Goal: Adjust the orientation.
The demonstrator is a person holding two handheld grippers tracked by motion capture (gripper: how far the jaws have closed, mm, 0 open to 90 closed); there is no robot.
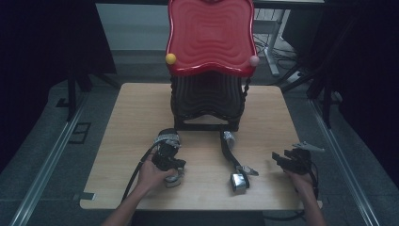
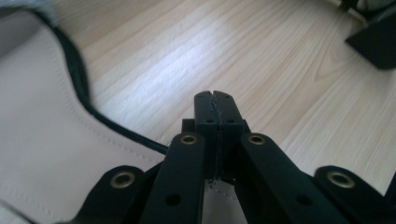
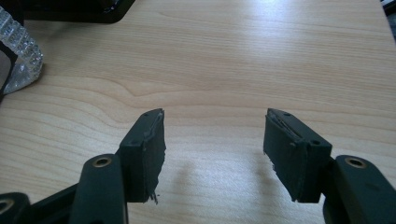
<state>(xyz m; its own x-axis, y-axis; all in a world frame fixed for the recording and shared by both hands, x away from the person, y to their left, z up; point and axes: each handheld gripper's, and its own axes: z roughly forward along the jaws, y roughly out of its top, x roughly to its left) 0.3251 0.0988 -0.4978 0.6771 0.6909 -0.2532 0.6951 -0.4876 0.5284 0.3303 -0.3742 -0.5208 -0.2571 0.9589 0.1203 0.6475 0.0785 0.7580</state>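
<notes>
On a wooden table (image 1: 136, 108), a person's left hand (image 1: 149, 175) reached in from six o'clock and held the left gripper (image 1: 168, 151), which pointed toward twelve o'clock over a black shoe (image 1: 169, 157) lying near the table's centre-left. In the left gripper view its jaws stood pressed together on the shoe's thin dark edge (image 2: 215, 140), the pale insole (image 2: 42, 140) spreading to nine o'clock. The right hand (image 1: 301, 178) rested near the table's four o'clock edge, the right gripper (image 1: 282, 159) aimed toward ten o'clock; its jaws stood wide apart over bare wood in the right gripper view. A second shoe (image 1: 234, 162) lay between the two grippers, apart from both. A black rack (image 1: 207, 101) under a red tray (image 1: 209, 35) stood at twelve o'clock. Open wood lay around the right gripper (image 3: 212, 135).
</notes>
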